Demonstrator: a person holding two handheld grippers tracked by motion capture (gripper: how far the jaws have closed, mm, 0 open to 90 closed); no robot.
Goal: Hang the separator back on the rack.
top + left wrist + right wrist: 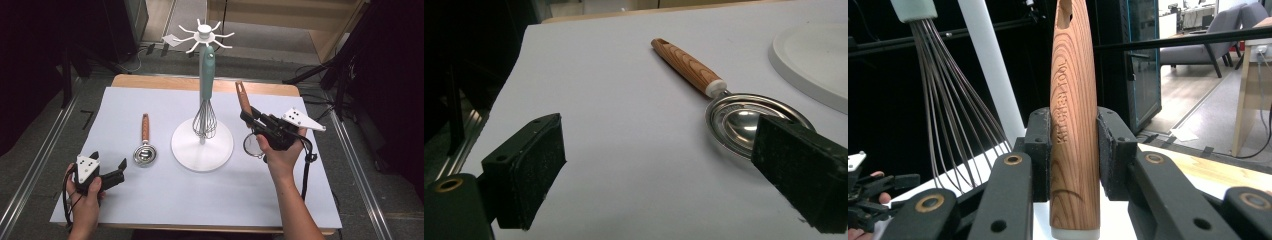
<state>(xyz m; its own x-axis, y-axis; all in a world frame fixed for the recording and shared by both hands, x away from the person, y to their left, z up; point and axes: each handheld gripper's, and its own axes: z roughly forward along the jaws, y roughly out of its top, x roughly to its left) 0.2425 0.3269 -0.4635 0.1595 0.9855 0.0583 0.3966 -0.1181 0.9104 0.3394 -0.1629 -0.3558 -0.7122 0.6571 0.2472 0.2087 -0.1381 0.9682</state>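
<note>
White sheet (150, 200) covers most of my wooden table (150, 81) — bare room in front. The white round-based stand (202, 145) carries a teal-handled wire whisk (206, 95). My right gripper (1074, 150) pinches the wood-handled mesh strainer (1073, 110), raised just right of the stand. My left gripper (107, 170) rests wide open — near the wood-handled steel spoon (734, 107).

Bare worktop (165, 200) ahead of my left tool (107, 172), spoon (145, 150) just beyond, rack (202, 145) and hanging whisk (205, 117) crowding my right tool (250, 119).
</note>
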